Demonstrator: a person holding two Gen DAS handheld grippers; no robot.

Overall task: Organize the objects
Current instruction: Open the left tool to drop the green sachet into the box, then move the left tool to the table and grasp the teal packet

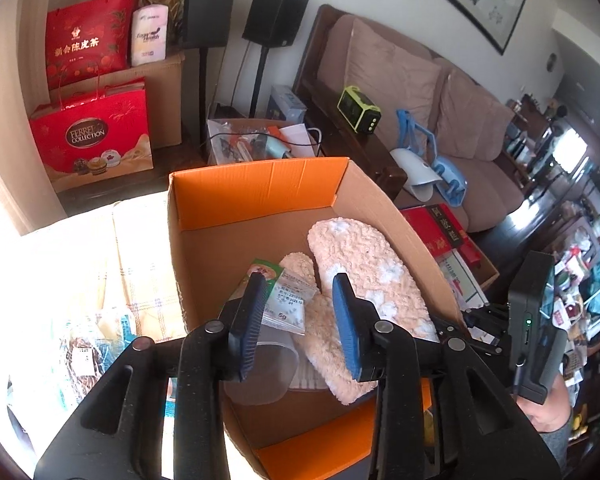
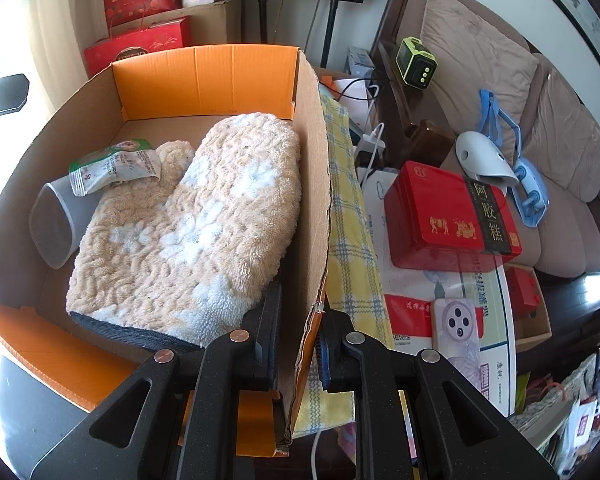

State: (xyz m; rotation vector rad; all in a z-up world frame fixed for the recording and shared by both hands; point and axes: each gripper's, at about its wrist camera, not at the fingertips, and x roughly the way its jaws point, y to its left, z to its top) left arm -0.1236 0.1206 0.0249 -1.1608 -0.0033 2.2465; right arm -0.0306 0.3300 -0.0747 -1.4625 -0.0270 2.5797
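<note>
so the cardboard box point(image 2: 316, 200) already holds the fluffy mitt point(image 2: 188, 220), a sachet point(image 2: 112, 168) and a clear cup point(image 2: 52, 224); packets on the table point(image 1: 80, 348) to its left look like what's left, I'd guess; my left gripper point(image 1: 300, 320) hovers over the box, jaws apart and empty; my right gripper point(image 2: 298, 356) is clamped on the box's right wall; room's tight there, red tin point(image 2: 452, 216) sits just right.

Daylight glare blown out left, fisheye-warped edges

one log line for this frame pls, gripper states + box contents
left hand-held gripper: open, above box | right hand-held gripper: straddling cardboard box wall | in box: fluffy mitt, sachet, plastic cup
</note>
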